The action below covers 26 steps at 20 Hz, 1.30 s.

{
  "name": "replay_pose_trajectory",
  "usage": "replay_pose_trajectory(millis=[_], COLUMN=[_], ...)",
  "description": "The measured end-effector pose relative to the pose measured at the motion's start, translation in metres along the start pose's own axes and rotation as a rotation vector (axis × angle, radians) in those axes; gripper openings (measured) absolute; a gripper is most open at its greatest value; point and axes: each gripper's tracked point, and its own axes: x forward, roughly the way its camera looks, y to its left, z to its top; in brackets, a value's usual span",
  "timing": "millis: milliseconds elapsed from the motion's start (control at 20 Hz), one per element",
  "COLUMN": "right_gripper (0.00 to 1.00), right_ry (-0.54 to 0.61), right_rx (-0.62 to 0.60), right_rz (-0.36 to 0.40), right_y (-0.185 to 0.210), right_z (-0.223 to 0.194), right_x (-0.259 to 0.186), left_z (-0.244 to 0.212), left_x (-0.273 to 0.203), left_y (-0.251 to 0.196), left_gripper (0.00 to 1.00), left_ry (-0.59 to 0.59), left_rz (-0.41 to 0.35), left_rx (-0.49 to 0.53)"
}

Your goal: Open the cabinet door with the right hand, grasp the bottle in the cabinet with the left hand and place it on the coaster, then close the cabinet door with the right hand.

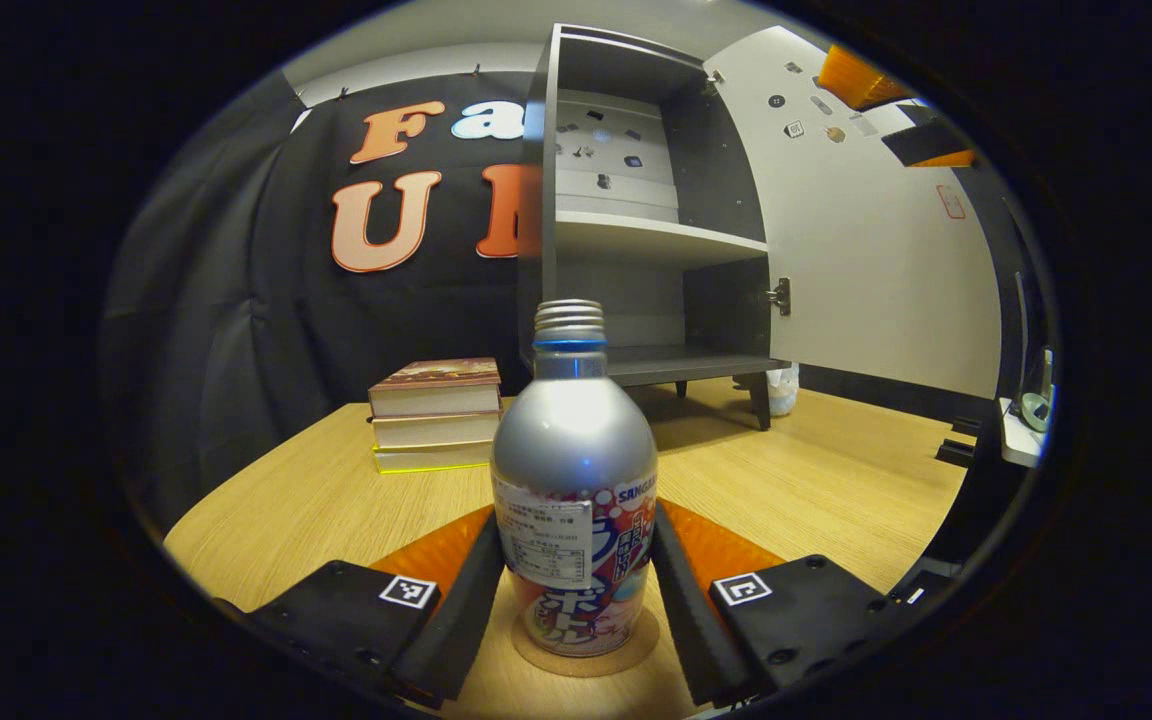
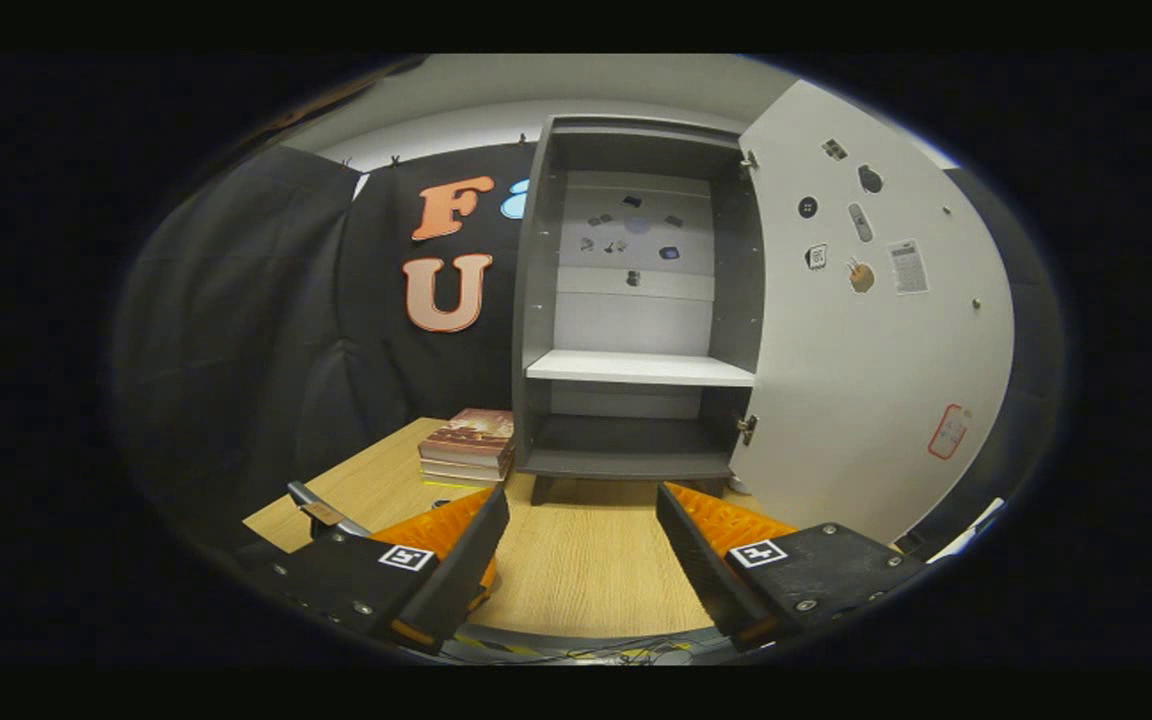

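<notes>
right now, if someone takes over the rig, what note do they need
Left gripper: jaws flank the bottle; contact is hard to judge, so treat the grip as uncertain.
Right gripper: open, holding nothing, facing the cabinet.
The bottle stands upright on the coaster on the wooden table. The cabinet door is wide open, shelves bare.
Done: door opened, bottle set on the coaster.
Left: release the bottle, back off, then close the door with the right gripper.
</notes>
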Motion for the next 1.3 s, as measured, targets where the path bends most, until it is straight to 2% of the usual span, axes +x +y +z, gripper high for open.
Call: replay_pose_trajectory(millis=[350, 550, 750, 950, 1000, 1050, 1300], right_gripper=[0.92, 0.92, 0.92, 0.92, 0.88, 0.93, 0.93], right_ry=[0.001, -0.005, -0.026, -0.061, -0.069, -0.075, -0.129], right_rx=[0.005, 0.012, 0.024, 0.039, 0.045, 0.048, 0.04], right_rz=[0.009, 0.003, -0.026, -0.088, -0.109, -0.127, -0.17], right_y=[0.003, 0.001, -0.005, -0.017, -0.021, -0.025, -0.046], right_z=[0.0, 0.004, 0.016, 0.032, 0.037, 0.039, 0.06], right_x=[-0.001, -0.004, -0.013, -0.029, -0.034, -0.039, -0.061], left_z=[-0.01, 0.003, 0.028, 0.064, 0.073, 0.083, 0.126], left_x=[-0.004, 0.0, 0.003, 0.005, 0.004, 0.002, -0.007], left_y=[-0.004, -0.005, -0.005, -0.006, -0.007, -0.006, -0.004], left_gripper=[0.88, 0.96, 0.96, 0.96, 0.96, 0.96, 0.96], left_ry=[0.049, 0.027, -0.01, -0.046, -0.054, -0.061, -0.085], left_rz=[-0.007, -0.014, -0.028, -0.05, -0.059, -0.062, -0.074], left_rx=[-0.025, -0.004, 0.016, 0.007, -0.002, -0.004, 0.018])
